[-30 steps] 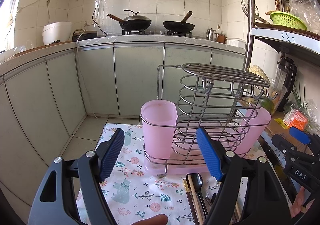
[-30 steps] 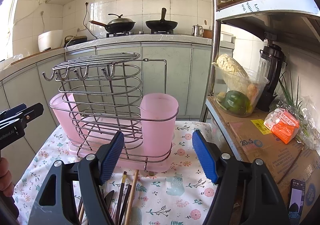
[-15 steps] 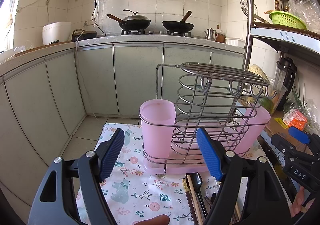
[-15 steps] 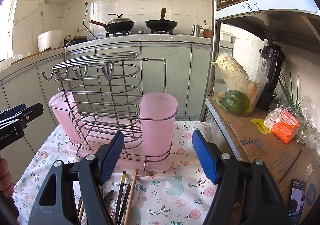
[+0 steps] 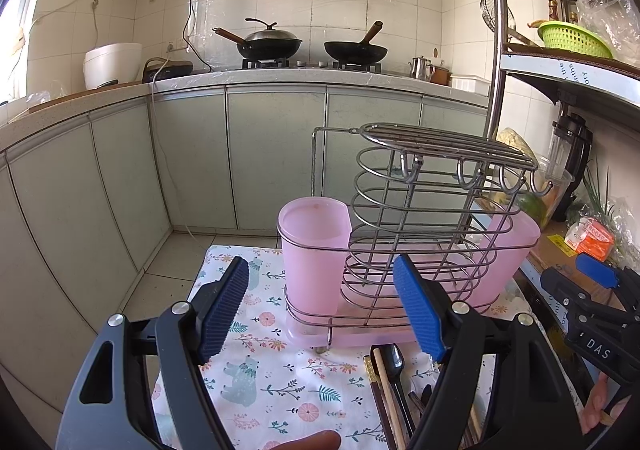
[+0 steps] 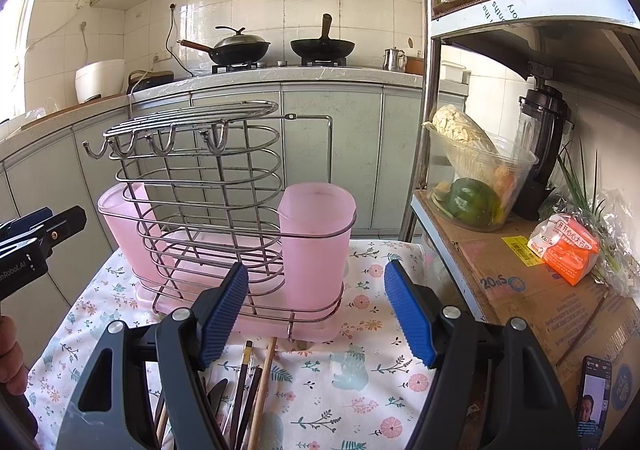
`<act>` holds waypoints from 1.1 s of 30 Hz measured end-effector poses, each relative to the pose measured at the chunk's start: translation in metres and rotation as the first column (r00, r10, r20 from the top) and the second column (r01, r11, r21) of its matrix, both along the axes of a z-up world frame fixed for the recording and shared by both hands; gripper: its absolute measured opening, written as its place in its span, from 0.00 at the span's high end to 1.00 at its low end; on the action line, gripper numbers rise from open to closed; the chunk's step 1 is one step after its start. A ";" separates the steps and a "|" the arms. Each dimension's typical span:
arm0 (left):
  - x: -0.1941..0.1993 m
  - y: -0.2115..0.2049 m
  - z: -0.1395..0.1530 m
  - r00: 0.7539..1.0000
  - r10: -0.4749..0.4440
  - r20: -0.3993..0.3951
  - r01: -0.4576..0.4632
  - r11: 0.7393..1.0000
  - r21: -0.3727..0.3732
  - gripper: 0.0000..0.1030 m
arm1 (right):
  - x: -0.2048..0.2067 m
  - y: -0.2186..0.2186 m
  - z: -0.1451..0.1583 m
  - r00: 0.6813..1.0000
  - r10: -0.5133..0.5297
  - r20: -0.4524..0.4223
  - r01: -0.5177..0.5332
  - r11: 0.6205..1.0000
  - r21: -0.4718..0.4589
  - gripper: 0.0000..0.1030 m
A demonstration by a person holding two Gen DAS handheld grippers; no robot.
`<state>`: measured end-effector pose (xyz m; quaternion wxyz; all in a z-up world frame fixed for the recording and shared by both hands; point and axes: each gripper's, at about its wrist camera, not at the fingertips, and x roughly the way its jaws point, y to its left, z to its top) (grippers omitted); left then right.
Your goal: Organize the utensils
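Judging by how things lie, you are at the very start of the sorting: nothing has been picked up yet, and both pink cups look empty. Your left tool (image 5: 320, 306) hangs above the flowered cloth (image 5: 280, 370) on the bench with its blue pads spread wide and nothing between them, and your right tool (image 6: 316, 314) is the same, wide apart and empty. The wire rack (image 6: 200, 186) stands on the cloth ahead of both tools, with a tall pink cup (image 6: 316, 238) at its right end and a wider pink bin (image 5: 508, 250) at the other. The utensils, a bundle of chopsticks (image 6: 248, 386) and a dark spoon (image 5: 394, 362), lie flat on the cloth just in front of the rack, close under your tools. Your next move probably calls for lowering one tool onto a single piece, closing across its shaft, then tipping it upright to drop into a cup. Chopsticks lying together may come up in pairs, so pick an outer one.
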<state>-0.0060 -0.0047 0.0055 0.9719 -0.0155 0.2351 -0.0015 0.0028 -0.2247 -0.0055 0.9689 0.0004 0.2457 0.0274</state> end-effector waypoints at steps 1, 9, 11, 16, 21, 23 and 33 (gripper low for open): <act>0.000 -0.001 0.000 1.000 0.000 0.000 0.000 1.000 0.000 0.27 | 0.000 0.001 0.000 1.000 0.000 0.000 0.000 1.000 -0.001 0.33; -0.003 -0.005 -0.003 1.000 -0.004 0.000 0.004 1.000 0.007 0.27 | 0.000 0.001 0.000 1.000 0.000 0.000 0.000 1.000 0.000 0.33; -0.003 -0.005 -0.004 1.000 -0.006 -0.002 0.006 1.000 0.009 0.27 | -0.001 0.000 -0.001 1.000 -0.001 0.001 0.001 1.000 0.002 0.33; -0.003 -0.004 -0.004 1.000 -0.007 -0.007 0.007 1.000 0.010 0.27 | -0.002 -0.001 -0.003 1.000 -0.002 -0.001 0.002 1.000 0.006 0.33; -0.004 -0.005 -0.006 1.000 -0.009 -0.012 0.010 1.000 0.013 0.27 | -0.003 -0.001 -0.004 1.000 -0.006 -0.004 0.006 1.000 0.006 0.33; -0.004 -0.004 -0.006 1.000 -0.010 -0.014 0.010 1.000 0.014 0.27 | -0.004 -0.002 -0.005 1.000 -0.008 -0.007 0.008 1.000 0.008 0.33; -0.007 0.000 -0.013 0.999 -0.010 -0.045 0.011 1.000 0.023 0.27 | -0.006 -0.007 -0.012 0.999 -0.007 -0.041 0.007 1.000 0.004 0.33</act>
